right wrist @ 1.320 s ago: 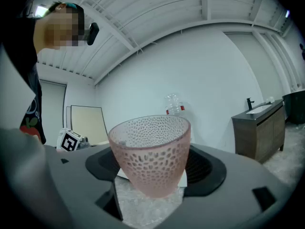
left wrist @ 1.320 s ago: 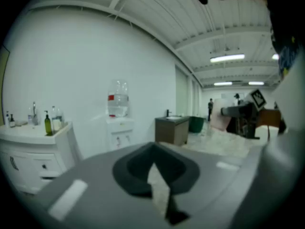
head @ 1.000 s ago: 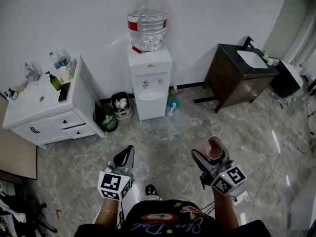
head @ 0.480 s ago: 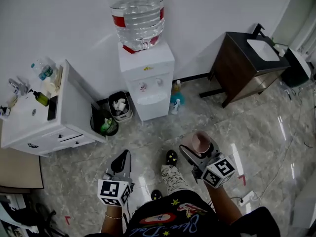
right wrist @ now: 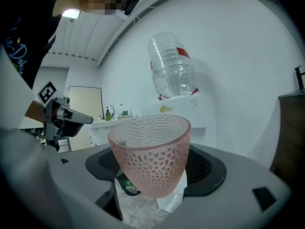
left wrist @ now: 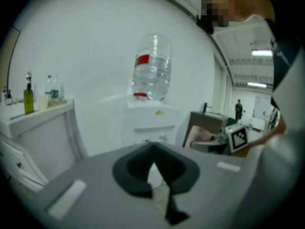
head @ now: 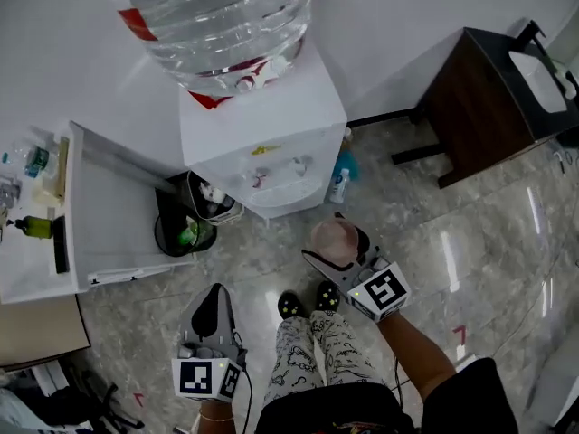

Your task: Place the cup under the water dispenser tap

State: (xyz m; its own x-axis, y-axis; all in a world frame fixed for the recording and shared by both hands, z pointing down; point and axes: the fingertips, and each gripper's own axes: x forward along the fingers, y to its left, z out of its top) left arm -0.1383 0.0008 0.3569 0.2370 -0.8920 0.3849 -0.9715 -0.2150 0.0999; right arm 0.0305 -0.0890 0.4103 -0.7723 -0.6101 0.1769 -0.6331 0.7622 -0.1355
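holding the cup (head: 333,240) in my right hand-held gripper (head: 342,253), i have the jaws clamped on its lower wall, so the pink dimpled cup (right wrist: 150,156) stands upright with its open mouth up. it is in the air over the floor (head: 425,215), not yet at the machine. the water dispenser (head: 271,125) lies just far and a little left of the cup, near but not touching, with its big bottle (head: 213,16) on top. its two small taps (head: 276,172) sit in the recess on the near face, turned toward me. what the coming move turns on, i judge, is this line: the cup has to travel away from me and slightly left into that recess. it must go in below the spouts, and the shelf under them leaves little room. the cup's long axis is vertical, which already suits standing it under a tap, so i should need no tilt, only a level push and a small set-down. i cannot tell from here which of the two taps is meant. my right hand is plainly the nearer one to the dispenser. my left hand-held gripper (head: 215,307) hangs low at the near left, well apart from it. its jaws are drawn together with nothing between them, and it has no part in this. a bin (head: 181,229) stands left of the dispenser, clear of my path.
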